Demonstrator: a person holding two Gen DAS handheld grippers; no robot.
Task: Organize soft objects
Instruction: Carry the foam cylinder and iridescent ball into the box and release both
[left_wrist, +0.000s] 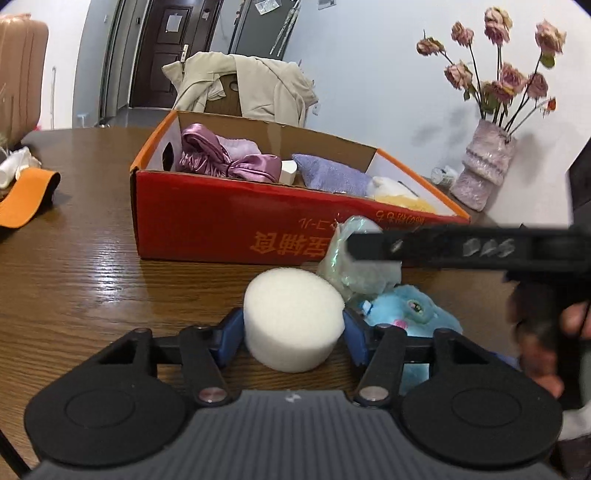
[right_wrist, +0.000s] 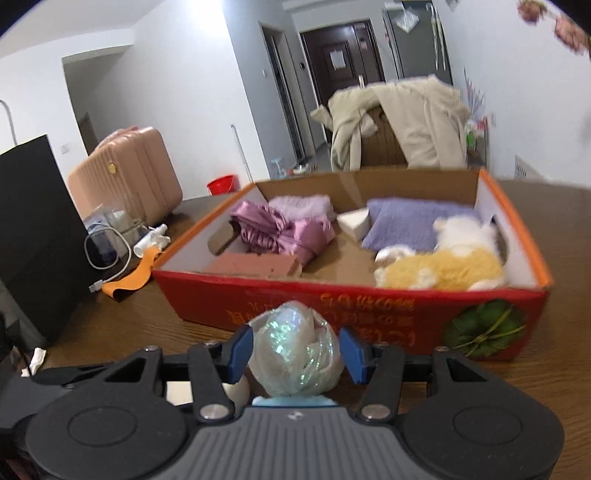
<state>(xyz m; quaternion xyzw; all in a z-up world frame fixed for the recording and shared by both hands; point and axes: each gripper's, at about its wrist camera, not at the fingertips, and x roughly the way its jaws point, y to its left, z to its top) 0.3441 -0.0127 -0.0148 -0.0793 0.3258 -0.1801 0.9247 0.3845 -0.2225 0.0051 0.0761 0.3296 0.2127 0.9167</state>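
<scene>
We work over a brown wooden table (left_wrist: 74, 258), where the red cardboard box (left_wrist: 207, 221) sits open and already holds a purple satin cloth (right_wrist: 273, 229), a lilac towel (right_wrist: 413, 221), a yellow-and-white plush (right_wrist: 443, 269), a pink block (right_wrist: 255, 266) and a white wedge (right_wrist: 354, 221). In front of it lie the pieces not yet stowed — a blue plush toy (left_wrist: 410, 310), a white foam cylinder (left_wrist: 295, 317) and a crinkly iridescent bundle (right_wrist: 295, 354). Our left gripper (left_wrist: 293, 332) stands half open with its blue pads against the sides of the cylinder, which rests on the table; the foam shows no dent, so we judge the grip light. Our right gripper (right_wrist: 295, 350) has the bundle between its pads, which look to meet the film at most lightly — whether it is truly clamped we cannot tell. To do this step well we should squeeze gently, lift both pieces clear of the near wall, and set them into the bare floor at the middle of the box.
</scene>
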